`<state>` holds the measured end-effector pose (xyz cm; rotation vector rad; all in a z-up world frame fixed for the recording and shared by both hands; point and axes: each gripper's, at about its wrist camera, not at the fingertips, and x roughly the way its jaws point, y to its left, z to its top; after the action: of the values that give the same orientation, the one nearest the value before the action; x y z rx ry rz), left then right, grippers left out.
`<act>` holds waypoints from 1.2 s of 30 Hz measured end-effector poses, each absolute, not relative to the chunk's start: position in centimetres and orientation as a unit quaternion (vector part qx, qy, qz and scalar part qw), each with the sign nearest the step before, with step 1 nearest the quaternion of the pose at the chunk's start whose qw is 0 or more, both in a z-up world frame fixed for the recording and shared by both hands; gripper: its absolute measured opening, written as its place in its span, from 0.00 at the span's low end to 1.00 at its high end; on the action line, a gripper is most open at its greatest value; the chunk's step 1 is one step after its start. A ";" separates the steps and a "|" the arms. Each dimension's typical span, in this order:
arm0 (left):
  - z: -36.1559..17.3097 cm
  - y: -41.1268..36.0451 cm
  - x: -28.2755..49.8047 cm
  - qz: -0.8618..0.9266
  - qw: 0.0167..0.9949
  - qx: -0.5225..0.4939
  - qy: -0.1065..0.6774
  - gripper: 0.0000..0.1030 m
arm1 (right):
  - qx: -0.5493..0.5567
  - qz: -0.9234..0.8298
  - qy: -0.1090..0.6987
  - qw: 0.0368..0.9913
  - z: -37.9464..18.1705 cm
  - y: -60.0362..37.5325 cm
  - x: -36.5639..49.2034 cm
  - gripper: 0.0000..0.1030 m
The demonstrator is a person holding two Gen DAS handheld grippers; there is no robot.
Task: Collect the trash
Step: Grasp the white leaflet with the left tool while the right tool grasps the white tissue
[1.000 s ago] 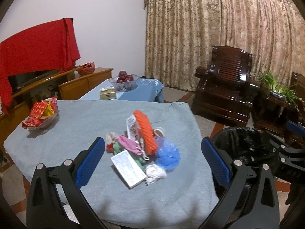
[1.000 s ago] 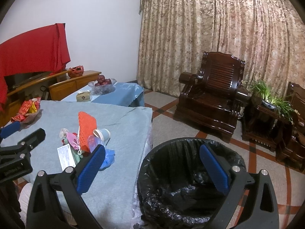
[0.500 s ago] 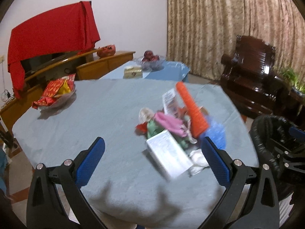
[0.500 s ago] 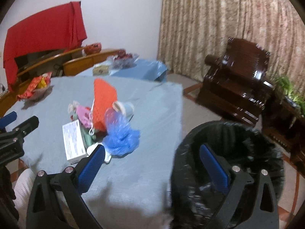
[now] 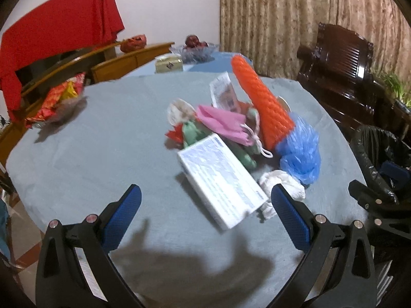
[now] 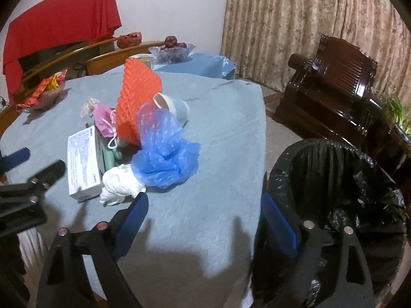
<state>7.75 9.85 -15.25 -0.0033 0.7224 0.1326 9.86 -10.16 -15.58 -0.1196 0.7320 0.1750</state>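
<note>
Item 1, trash pile: heaped near the middle of the grey-blue tablecloth [image 5: 102, 154]. At its near edge lies a white printed box [image 5: 221, 177], slightly blurred; a crumpled white tissue [image 5: 282, 183] touches it at 3 o'clock. A blue plastic bag [image 5: 300, 148] sits behind the tissue. An orange mesh sleeve [image 5: 262, 100] leans up at 12 o'clock, with a pink drawstring pouch [image 5: 226, 123] against it and green scraps beneath.

Item 2, black-lined trash bin [image 6: 341, 179]: stands on the floor off the table's right edge, its rim close beside the hanging cloth.

Item 3, left gripper [image 5: 205, 213]: jaws spread wide, nothing between them, above the near cloth at 6 o'clock of the box. Bare cloth stretches from 7 to 10 o'clock of the pile.

Item 4, right gripper [image 6: 204, 220]: jaws spread, empty, straddling the table's right edge; its left finger is just beside the tissue.

Item 5, surroundings: snack dish [image 5: 56, 102] near the far left edge, well apart from the pile; dark wooden armchair [image 6: 339, 77] beyond the bin.
</note>
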 end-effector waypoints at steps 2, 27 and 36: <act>-15.8 9.3 8.3 0.061 0.932 0.000 0.357 0.95 | -0.060 0.082 0.358 0.928 -15.6 -10.4 10.1 0.85; -17.3 12.1 9.1 0.072 0.908 -0.027 0.411 0.95 | -0.072 0.091 0.356 0.927 -16.0 -9.7 10.6 0.87; -18.8 8.5 11.9 0.083 0.904 -0.013 0.419 0.95 | -0.066 0.080 0.355 0.929 -15.7 -10.7 10.8 0.87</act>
<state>11.94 8.51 -18.76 -0.0278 0.8663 0.1721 10.79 -10.75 -15.72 -0.1359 0.7270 0.1633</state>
